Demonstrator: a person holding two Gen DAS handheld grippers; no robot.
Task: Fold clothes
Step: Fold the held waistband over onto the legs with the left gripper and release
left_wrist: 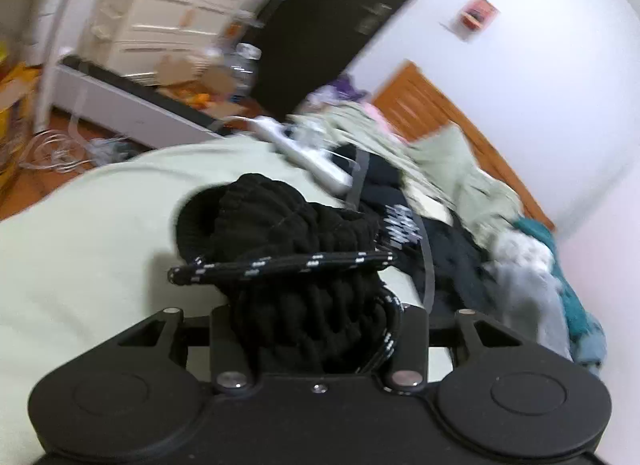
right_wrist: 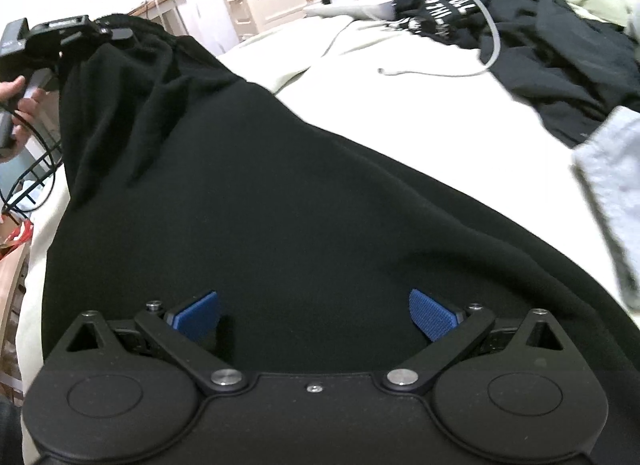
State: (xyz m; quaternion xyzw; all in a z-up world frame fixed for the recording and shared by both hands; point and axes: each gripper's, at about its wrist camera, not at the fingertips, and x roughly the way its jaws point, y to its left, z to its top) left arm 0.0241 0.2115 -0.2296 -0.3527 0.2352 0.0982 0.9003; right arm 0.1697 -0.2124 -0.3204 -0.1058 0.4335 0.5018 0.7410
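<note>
A black garment (right_wrist: pixel 300 185) lies spread over the pale bed sheet (right_wrist: pixel 400 105). Its left upper corner is lifted off the bed. In the left wrist view my left gripper (left_wrist: pixel 318 325) is shut on the bunched ribbed waistband (left_wrist: pixel 304 225), and a black-and-white drawstring (left_wrist: pixel 280 265) crosses in front of it. In the right wrist view that same left gripper (right_wrist: pixel 80 31) appears at the top left, with a person's hand (right_wrist: pixel 20 101) behind it. My right gripper (right_wrist: pixel 314 315) hovers just above the near part of the garment. It is open, its blue pads (right_wrist: pixel 198 315) wide apart with nothing between them.
A heap of dark clothes (right_wrist: pixel 560 65) with a grey cable (right_wrist: pixel 492 45) covers the far right of the bed, beside a light grey garment (right_wrist: pixel 612 193). A white power strip (left_wrist: pixel 308 153) lies on the sheet. Cream drawers (left_wrist: pixel 180 5) and a wooden headboard (left_wrist: pixel 440 113) stand beyond.
</note>
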